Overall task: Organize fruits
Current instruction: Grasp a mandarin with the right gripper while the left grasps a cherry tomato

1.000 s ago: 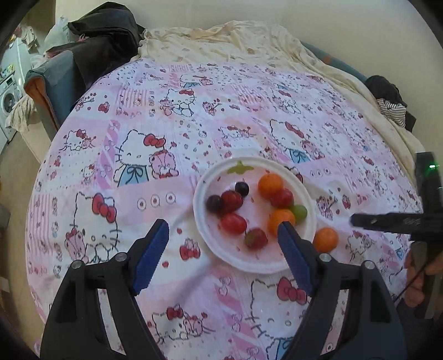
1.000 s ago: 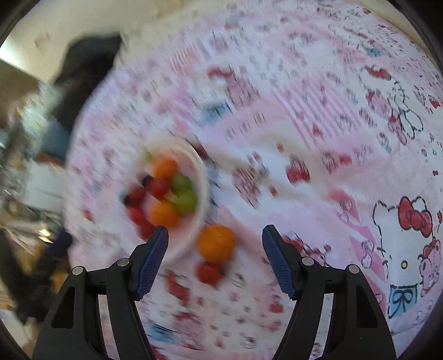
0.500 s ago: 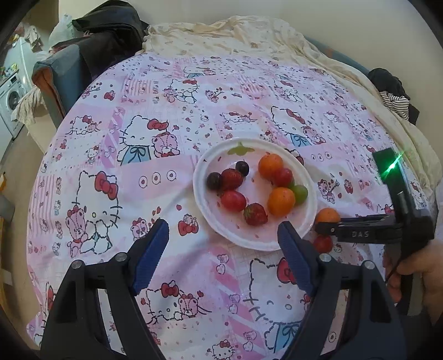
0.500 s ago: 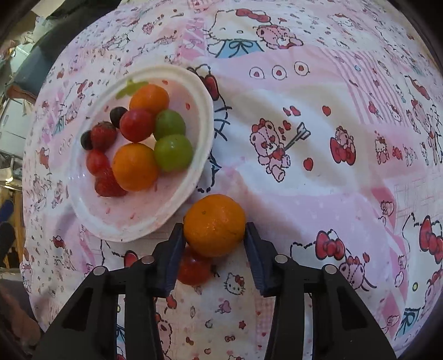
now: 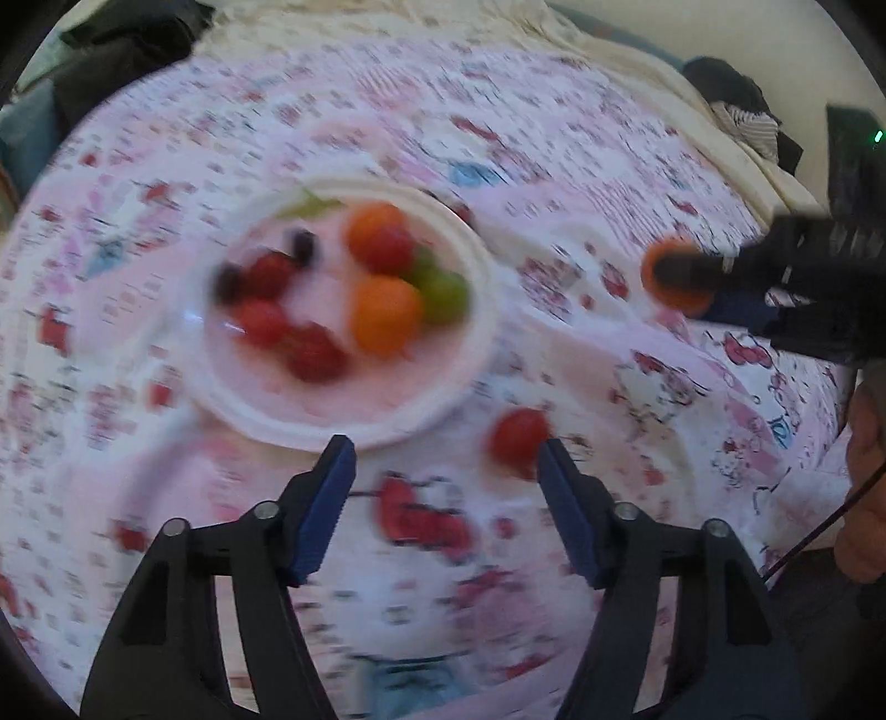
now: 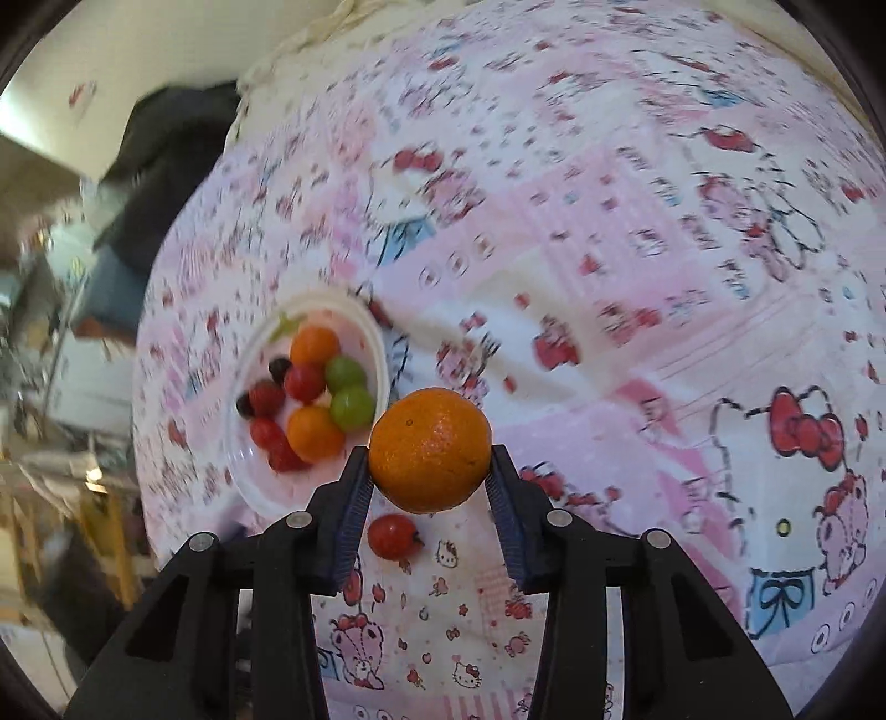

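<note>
A white plate [image 5: 465, 387] on the pink Hello Kitty bedcover holds several fruits: oranges, green grapes, red tomatoes and strawberries, dark grapes; it also shows in the right wrist view [image 6: 243, 476]. My right gripper [image 6: 429, 471] is shut on an orange [image 6: 430, 464] and holds it above the cover, right of the plate; the orange also shows in the left wrist view [image 5: 673, 274]. A red tomato [image 5: 518, 437] lies on the cover just inside my right fingertip of the open left gripper [image 5: 446, 471]; it also shows in the right wrist view [image 6: 392, 534]. The left view is blurred.
The pink bedcover [image 6: 637, 288] spreads all round. A cream blanket [image 5: 637, 61] lies at the far edge, with dark clothes [image 5: 127, 50] at the far left and striped clothing [image 5: 747, 122] at the far right. A hand [image 5: 864, 487] holds the right tool.
My right gripper has lifted the orange off the cover and away from the red tomato. My left gripper has moved right and closer, toward the tomato.
</note>
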Available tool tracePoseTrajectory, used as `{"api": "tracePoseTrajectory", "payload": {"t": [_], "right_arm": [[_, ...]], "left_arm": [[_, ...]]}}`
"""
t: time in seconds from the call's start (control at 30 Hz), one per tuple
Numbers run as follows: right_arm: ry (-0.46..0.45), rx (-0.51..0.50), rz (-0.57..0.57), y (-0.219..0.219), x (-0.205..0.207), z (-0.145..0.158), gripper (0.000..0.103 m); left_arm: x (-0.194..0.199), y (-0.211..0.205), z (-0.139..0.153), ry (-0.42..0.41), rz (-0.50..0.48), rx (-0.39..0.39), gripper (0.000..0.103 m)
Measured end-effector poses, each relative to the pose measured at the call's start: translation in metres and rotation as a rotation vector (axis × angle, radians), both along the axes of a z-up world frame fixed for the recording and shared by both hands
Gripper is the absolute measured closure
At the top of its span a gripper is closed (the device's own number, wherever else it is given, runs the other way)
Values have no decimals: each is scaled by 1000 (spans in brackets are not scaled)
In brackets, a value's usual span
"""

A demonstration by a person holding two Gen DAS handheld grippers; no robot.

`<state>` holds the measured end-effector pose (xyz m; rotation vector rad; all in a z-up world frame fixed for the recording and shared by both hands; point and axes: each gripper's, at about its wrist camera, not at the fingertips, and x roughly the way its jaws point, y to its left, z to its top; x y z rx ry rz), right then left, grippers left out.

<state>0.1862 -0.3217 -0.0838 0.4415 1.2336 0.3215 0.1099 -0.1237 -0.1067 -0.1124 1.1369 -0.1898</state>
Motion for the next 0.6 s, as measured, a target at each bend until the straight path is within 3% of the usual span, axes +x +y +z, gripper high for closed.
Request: {"api": "tracePoseTrajectory", "payload": {"t": [0.23, 0.33, 0.6], "right_arm": [[27, 109, -96, -27, 13, -5, 60], [35, 126, -108, -31, 14, -7, 60], [28, 144, -91, -23, 17, -4, 60]], "left_arm": [[16, -35, -34, 61, -3, -5, 58], [20, -38, -39, 49, 5, 12, 73], [14, -22, -27, 34, 34, 25, 74]]}}
